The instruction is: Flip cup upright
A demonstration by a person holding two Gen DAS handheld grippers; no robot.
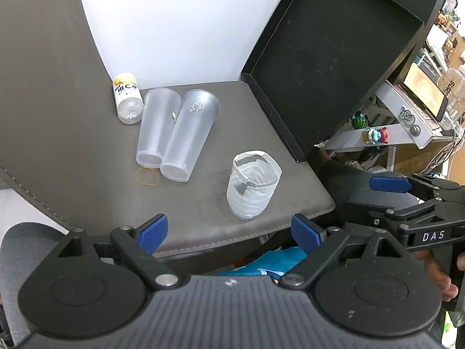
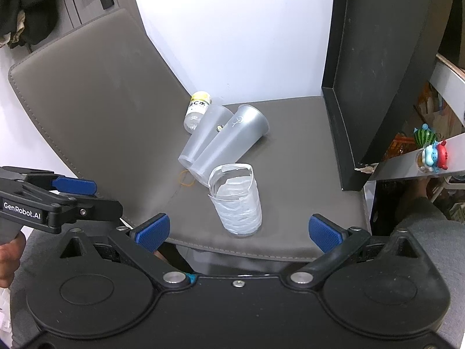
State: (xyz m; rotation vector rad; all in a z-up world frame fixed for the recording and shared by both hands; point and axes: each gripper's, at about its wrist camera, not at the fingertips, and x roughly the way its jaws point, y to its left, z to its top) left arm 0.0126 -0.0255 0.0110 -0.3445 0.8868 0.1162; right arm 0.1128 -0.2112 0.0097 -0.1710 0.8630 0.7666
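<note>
Two clear plastic cups lie on their sides, side by side, on a grey leather chair seat (image 1: 87,151): one plain (image 1: 157,126) (image 2: 203,136), one with a white logo (image 1: 189,133) (image 2: 232,145). Their bases point toward me. A tape-wrapped cup (image 1: 252,184) (image 2: 237,200) stands upright near the seat's front edge. My left gripper (image 1: 229,234) is open and empty, in front of the seat's edge. My right gripper (image 2: 238,232) is open and empty, just short of the wrapped cup. Each gripper shows in the other's view, the right (image 1: 407,186) and the left (image 2: 58,192).
A small bottle (image 1: 128,99) (image 2: 197,110) lies behind the cups by the white wall. An orange rubber band (image 1: 148,176) (image 2: 187,179) lies at the cups' bases. A black tray (image 1: 334,58) (image 2: 377,72) leans at the seat's right. A cluttered shelf (image 1: 407,125) stands further right.
</note>
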